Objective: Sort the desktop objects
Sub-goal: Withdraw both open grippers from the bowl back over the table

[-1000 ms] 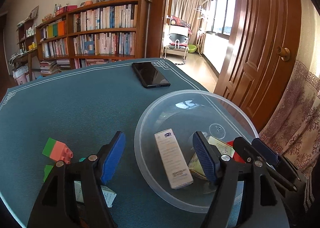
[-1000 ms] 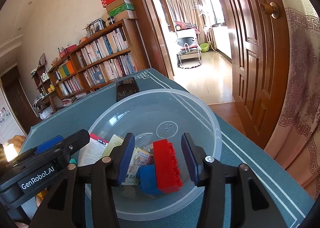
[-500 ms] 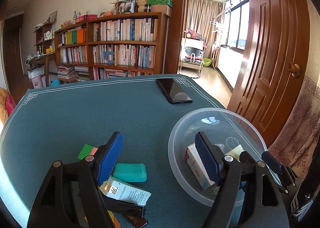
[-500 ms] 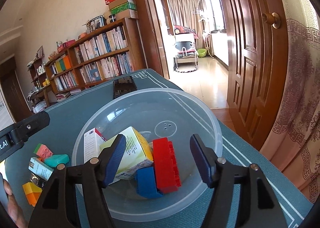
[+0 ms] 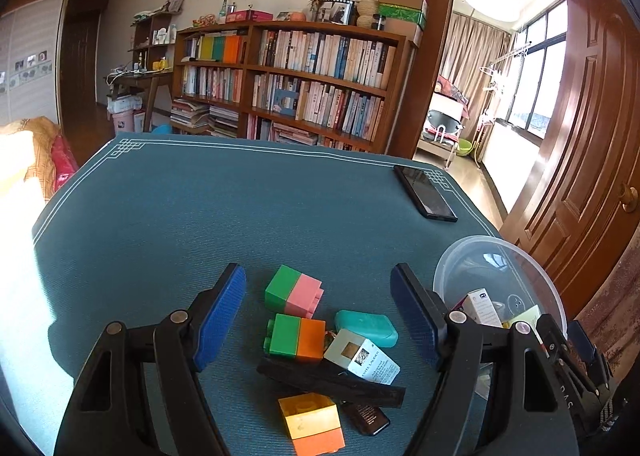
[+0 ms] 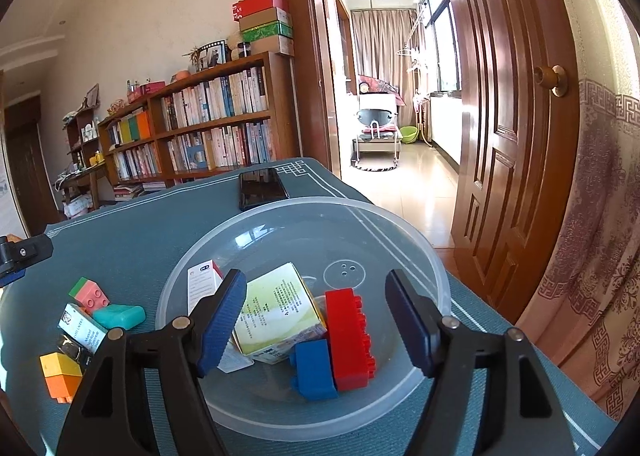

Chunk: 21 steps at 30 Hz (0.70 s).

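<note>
The left gripper [image 5: 318, 312], wide open and empty, has swung away from the clear bowl [image 6: 420, 240] to the loose blocks [image 5: 294, 296] beside it. The right gripper [image 6: 314, 320] is opening over the bowl, the red block [image 6: 350, 338] lying free below.

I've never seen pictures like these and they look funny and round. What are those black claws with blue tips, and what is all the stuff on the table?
Those claws are grippers, like big tongs. A person holds one in each hand, and each carries a small wide-eyed camera, which bends the room round.

One picture looks along the left gripper. It is open and holds nothing. Below it on the blue table mat lie a green and pink block, a green and orange block, a teal soap-shaped thing, a small white box and a yellow and orange block.

The other looks along the right gripper. Its jaws are opening, pressing on nothing, over a clear bowl with a red block, a blue block and cartons. A phone lies behind.
</note>
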Available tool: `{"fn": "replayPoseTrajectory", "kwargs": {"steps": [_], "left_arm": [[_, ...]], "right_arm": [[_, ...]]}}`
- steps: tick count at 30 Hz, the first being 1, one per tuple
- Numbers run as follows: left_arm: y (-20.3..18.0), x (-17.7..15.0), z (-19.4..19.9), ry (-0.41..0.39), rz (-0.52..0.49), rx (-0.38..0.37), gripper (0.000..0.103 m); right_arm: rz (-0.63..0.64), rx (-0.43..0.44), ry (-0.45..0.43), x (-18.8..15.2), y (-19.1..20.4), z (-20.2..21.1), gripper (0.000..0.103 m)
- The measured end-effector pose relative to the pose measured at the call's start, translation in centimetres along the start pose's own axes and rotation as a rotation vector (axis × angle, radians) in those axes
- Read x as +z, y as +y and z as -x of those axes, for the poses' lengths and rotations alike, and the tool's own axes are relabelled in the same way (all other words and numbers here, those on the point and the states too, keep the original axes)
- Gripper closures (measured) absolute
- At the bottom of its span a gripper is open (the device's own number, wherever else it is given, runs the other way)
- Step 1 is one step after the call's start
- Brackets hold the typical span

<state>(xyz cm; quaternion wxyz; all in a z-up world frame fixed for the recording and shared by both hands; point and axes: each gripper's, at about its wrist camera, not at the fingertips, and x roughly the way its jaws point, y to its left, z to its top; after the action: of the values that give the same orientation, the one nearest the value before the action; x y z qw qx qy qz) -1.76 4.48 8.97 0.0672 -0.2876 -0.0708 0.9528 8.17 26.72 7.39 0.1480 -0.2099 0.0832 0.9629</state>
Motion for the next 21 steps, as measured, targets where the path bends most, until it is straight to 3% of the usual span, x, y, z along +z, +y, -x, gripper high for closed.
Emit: {"fn": "replayPoseTrajectory", "kwargs": {"steps": [6, 21], "left_arm": [[2.1, -0.7, 0.0, 0.014, 0.023, 0.064, 0.025], [4.9, -1.8, 0.7, 0.018, 0.05, 0.112, 0.025]], "right_arm": [[0.002, 0.049, -0.008, 0.1, 0.4, 0.4, 0.027], [0.134, 0.212, -0.026, -0.9, 4.0, 1.7, 0.024]]}}
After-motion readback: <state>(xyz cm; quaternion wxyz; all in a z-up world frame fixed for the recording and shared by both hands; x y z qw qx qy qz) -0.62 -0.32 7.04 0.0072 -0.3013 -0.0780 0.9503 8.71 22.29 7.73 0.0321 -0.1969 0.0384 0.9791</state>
